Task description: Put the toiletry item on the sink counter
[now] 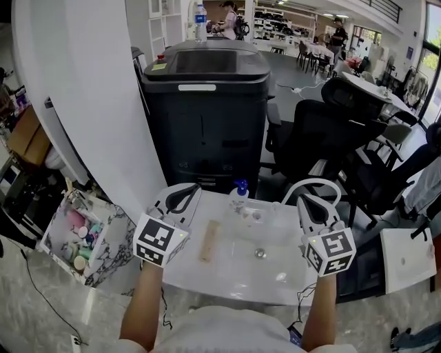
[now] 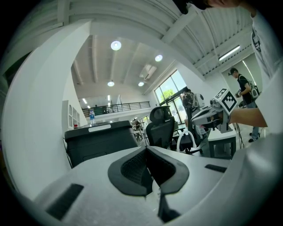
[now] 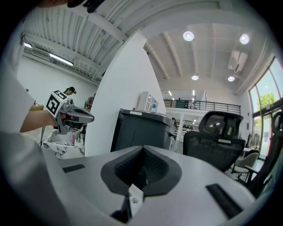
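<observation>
1. Lying flat on the white bench [image 1: 227,279] is a tan, oblong toiletry item [image 1: 209,240], straight-edged and matte. It sits at nine o'clock from the drain [image 1: 260,253], just outside the basin.
2. Standing upright at eleven o'clock from the drain, on the back rim, is a small clear bottle [image 1: 239,195] with a blue pump top.
3. The basin [image 1: 279,238] is a smooth, glossy white hollow with rounded corners. What is in it besides the drain I cannot tell.
4. The left claw [image 1: 187,196] hangs over the bench's left edge, clenched with its dark ribbed pads pressed together on nothing.
5. The right claw [image 1: 306,204] hangs over the right edge, likewise clenched and empty.
6. At nine o'clock from the bench, on the floor, stands a soft, marble-patterned basket [image 1: 114,258]. It holds pink, mint and pale rounded containers, too small to tell apart.
7. At twelve o'clock stands a large black boxy bin [image 1: 207,117] with a flat lid, and a clear water bottle [image 1: 200,19] shows above its back edge.
8. Black mesh office chairs [image 1: 310,138] stand at two o'clock.
</observation>
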Demonstrator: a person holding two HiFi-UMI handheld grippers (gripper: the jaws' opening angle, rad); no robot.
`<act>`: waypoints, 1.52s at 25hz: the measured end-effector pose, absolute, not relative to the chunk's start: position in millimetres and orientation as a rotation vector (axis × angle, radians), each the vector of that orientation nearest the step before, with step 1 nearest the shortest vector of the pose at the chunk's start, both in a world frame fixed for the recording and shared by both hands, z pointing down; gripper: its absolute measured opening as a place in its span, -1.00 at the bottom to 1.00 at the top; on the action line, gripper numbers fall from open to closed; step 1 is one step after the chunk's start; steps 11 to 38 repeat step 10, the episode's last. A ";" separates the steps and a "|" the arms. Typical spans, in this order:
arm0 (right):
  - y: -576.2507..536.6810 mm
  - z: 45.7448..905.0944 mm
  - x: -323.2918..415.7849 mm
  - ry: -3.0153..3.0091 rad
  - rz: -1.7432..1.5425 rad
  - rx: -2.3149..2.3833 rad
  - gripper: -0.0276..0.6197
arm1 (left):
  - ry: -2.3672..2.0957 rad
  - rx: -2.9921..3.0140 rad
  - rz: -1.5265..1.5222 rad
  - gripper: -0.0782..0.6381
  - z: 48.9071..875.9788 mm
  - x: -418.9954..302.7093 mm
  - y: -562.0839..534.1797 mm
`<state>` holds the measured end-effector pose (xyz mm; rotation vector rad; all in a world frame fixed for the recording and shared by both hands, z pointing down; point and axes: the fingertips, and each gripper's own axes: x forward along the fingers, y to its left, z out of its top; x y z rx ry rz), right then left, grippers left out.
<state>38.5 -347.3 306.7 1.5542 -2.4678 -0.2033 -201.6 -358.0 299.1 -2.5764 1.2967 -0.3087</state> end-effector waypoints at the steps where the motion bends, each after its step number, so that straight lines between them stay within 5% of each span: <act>1: -347.2 307.3 38.5 -2.469 -0.200 1.556 -0.93 | 1.295 -2.581 -0.303 -0.76 298.4 -201.5 -357.2; 38: -345.7 312.0 41.4 -2.474 -0.181 1.576 -0.93 | 1.265 -2.681 -0.180 -0.76 296.2 -198.0 -348.9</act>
